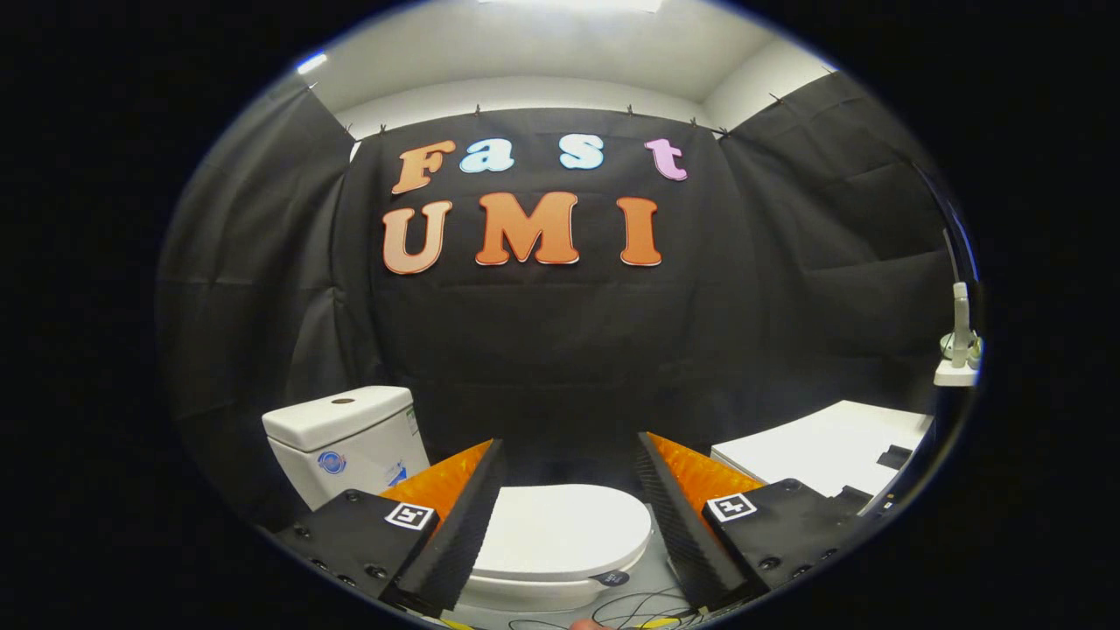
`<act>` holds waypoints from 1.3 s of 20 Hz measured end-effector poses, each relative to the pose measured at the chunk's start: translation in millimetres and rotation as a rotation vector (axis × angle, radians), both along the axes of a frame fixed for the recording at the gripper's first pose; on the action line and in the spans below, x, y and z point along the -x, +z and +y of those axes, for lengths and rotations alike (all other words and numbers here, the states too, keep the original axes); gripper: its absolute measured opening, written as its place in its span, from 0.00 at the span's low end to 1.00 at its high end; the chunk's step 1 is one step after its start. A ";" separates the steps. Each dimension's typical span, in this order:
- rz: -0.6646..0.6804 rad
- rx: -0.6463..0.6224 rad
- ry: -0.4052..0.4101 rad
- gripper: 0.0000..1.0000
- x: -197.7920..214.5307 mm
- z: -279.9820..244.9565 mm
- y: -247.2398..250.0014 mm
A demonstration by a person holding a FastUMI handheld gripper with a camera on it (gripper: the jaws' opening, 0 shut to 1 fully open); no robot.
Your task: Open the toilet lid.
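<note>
While the gripper (569,490) hangs above the toilet, its jaws stand wide open with nothing held, both fingers (464,516) apart and touching no object. Toilet lid (564,529) is white, oval, lying flat and closed on the bowl; it sits between the two fingers and slightly below them, its far edge just ahead of the fingertips. A small dark round tag (612,578) rests on the lid's near rim. Under the lid a white seat or bowl edge (516,597) shows as a second layer; what is inside the bowl is hidden by the closed lid.

Toilet tank (346,437) stands beyond the left finger, white, boxy, with its cover on and a round flush button on top; contents cannot be seen. A blue round sticker and another label are on its front face.

Beyond the right finger lies a white flat tabletop (822,455) with a small dark object (894,456) on its far side, too small to identify. Further right a small white shelf (955,374) carries a pale upright item (961,324), unclear what.

Thin dark cables (630,608) loop on the grey floor just near the lid's front edge, with bits of yellow beside them. Black cloth walls close the booth behind everything
</note>
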State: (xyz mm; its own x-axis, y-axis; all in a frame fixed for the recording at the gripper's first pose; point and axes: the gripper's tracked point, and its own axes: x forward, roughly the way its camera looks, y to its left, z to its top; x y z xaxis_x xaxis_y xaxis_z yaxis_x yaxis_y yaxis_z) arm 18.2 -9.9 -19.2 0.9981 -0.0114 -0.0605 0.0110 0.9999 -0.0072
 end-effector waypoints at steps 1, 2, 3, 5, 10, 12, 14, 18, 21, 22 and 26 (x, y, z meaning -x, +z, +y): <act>0.016 -0.005 -0.006 0.97 -3.5 -4.1 -14.6; 0.042 -0.014 -0.012 0.97 -6.0 -8.7 -32.7; 0.070 -0.032 -0.013 0.97 -10.0 -12.3 -55.4; 0.117 -0.097 -0.024 0.97 -18.1 -21.0 -96.9; 0.198 -0.347 -0.081 0.98 -40.7 -49.0 -200.5; 0.214 -0.502 -0.117 0.98 -46.5 -61.7 -236.2; 0.207 -0.670 -0.152 0.98 -51.9 -74.1 -267.9; 0.207 -0.962 -0.202 0.97 -56.4 -84.2 -328.7; 0.196 -1.041 -0.232 0.97 -54.5 -92.7 -365.6; 0.189 -1.078 -0.244 0.97 -54.7 -97.1 -371.1; 0.175 -1.198 -0.244 0.96 -64.0 -96.4 -404.0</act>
